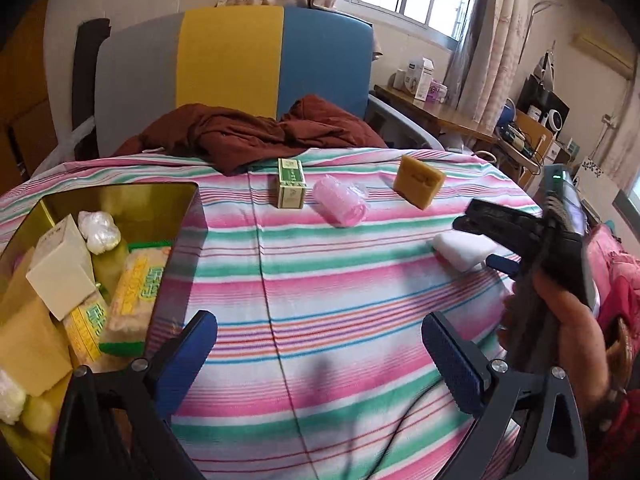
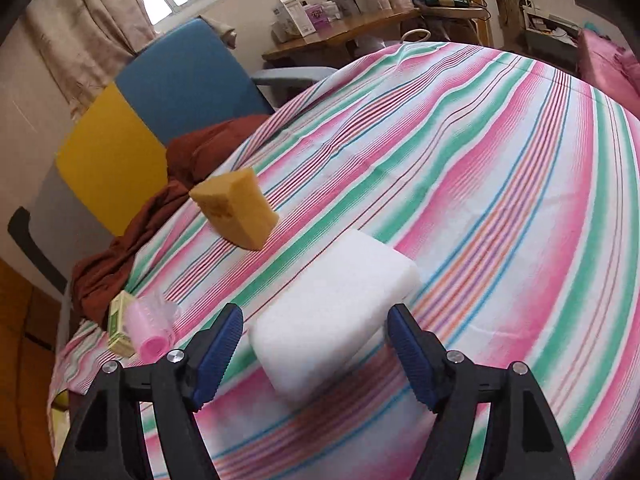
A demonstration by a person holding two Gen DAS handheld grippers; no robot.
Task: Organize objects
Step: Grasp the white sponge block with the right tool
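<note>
- My right gripper (image 2: 316,354), seen from its own wrist: jaws spread wide, one blue pad on each side of the white foam block (image 2: 332,312); a gap shows at both pads, so nothing is gripped.
- White foam block: lies flat on the striped cloth (image 2: 500,184), directly ahead at 12 o'clock of my right gripper.
- Yellow sponge (image 2: 236,210): on the cloth at about 11 o'clock of the foam block, well apart from it.
- Pink roller (image 2: 154,330) and green box (image 2: 120,322): side by side at 9 o'clock of the foam block, near the cloth's edge; whether they touch is unclear in this distorted corner.
- My left gripper (image 1: 320,356): jaws wide apart and empty, above bare cloth.
- Gold tin (image 1: 120,196): at 10 o'clock of my left gripper, open, holding a cream box (image 1: 60,268), packaged sponges (image 1: 136,284) and white wads (image 1: 98,230).
- Brown garment (image 1: 248,132): heaped at the far edge, at 12 o'clock.
- Hand (image 1: 560,320) carrying my right gripper: at 3 o'clock in the left view.
</note>
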